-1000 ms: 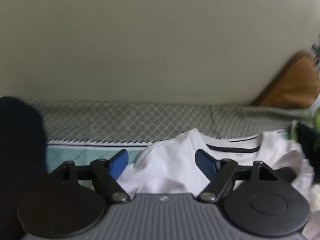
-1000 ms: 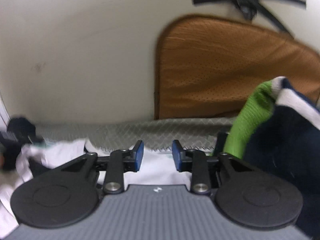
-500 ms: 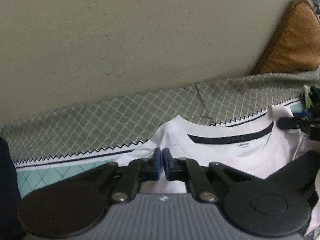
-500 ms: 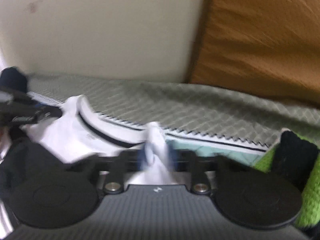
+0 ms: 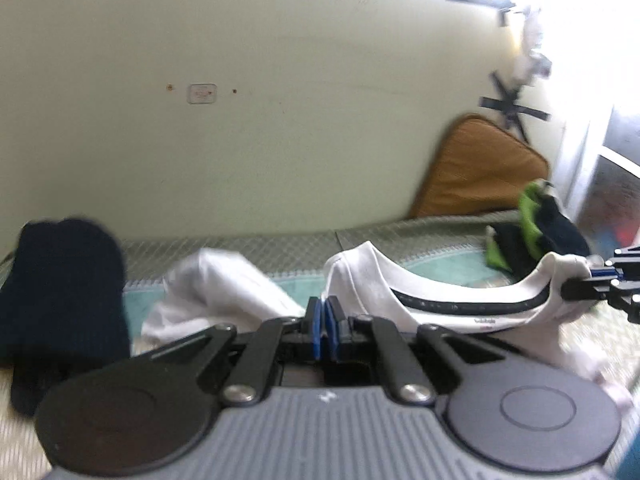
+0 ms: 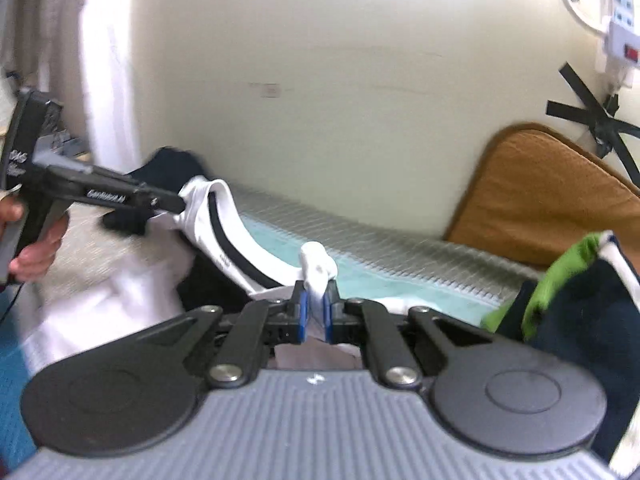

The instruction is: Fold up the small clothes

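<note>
A white T-shirt (image 5: 436, 300) with a dark neckband hangs stretched between my two grippers above the bed. My left gripper (image 5: 324, 320) is shut, its blue pads pinching one shoulder of the shirt. The right wrist view shows that grip from the side, the left gripper (image 6: 180, 202) clamped on the shirt (image 6: 236, 240) at the collar's end. My right gripper (image 6: 315, 312) is shut on the other shoulder, with a white fold bulging up between its pads. It also shows at the right edge of the left wrist view as the right gripper (image 5: 596, 276). The shirt's body droops below, mostly hidden.
A dark navy garment (image 5: 64, 280) lies at the left on the patterned bedspread (image 5: 440, 264). A green and navy garment (image 6: 576, 280) is piled at the right, in front of a brown cushion (image 6: 552, 192) leaning on the wall. A person's hand (image 6: 36, 248) holds the left gripper.
Both grippers were open over the shirt a second ago. They have closed on its shoulders, pulled back from the wall and lifted the collar off the bed.
</note>
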Available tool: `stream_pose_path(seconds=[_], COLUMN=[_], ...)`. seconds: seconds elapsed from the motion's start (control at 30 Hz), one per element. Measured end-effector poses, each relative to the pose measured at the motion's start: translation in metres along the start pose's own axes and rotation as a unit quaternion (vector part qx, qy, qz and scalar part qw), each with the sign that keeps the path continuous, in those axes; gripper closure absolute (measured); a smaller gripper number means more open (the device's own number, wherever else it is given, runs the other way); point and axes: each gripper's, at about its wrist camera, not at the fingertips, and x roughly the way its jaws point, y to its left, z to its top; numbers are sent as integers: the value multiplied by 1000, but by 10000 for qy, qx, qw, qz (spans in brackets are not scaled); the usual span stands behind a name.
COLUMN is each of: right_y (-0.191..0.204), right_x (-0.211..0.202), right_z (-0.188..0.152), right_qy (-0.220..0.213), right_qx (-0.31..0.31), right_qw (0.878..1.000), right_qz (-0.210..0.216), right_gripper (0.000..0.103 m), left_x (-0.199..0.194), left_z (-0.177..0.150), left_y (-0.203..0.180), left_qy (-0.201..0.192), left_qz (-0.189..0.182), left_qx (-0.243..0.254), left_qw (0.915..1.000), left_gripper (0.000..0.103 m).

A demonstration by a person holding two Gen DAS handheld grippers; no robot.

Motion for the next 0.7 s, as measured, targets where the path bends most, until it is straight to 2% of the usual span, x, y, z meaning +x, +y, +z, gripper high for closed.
stream_pose_path(seconds=[0.17,0.27,0.37,0.5,0.53,0.6,0.63,0.7], right_y=[49,67,65,67,69,69,68,59], right_x=[-45,-57,-58,-49,-49,-49,-51,-58], right_z=[-52,-84,-106,-126,-128,-130,-130,-128], right_qy=[47,174,293,450,479,449,460,509], right_qx=[-302,-310,25,243,206,167,219,374], right_qw=[9993,9992,9994,9986,9985,9987,9986,9978], right_qz=[194,194,156,-110,-164,-185,-117,177], right_gripper=[92,92,92,92,92,92,87,83], left_x=[-65,-86,-88,-76,-78,-89,-99,-118], left_z=[-66,-101,-128,-144,-145,-143,-140,-130], left_y=[-17,-23,-26,-21,-18,-11,-6,6], left_qy=[-141,-121,110,556,622,556,400,-7], left_qz=[-28,-106,-185,-140,-240,-574,-714,-692], left_qx=[-105,-344,-558,-785,-835,-876,-902,-966], left_qw=[9998,9993,9982,9953,9943,9930,9926,9929], left_gripper=[99,99,98,94,91,75,70,52])
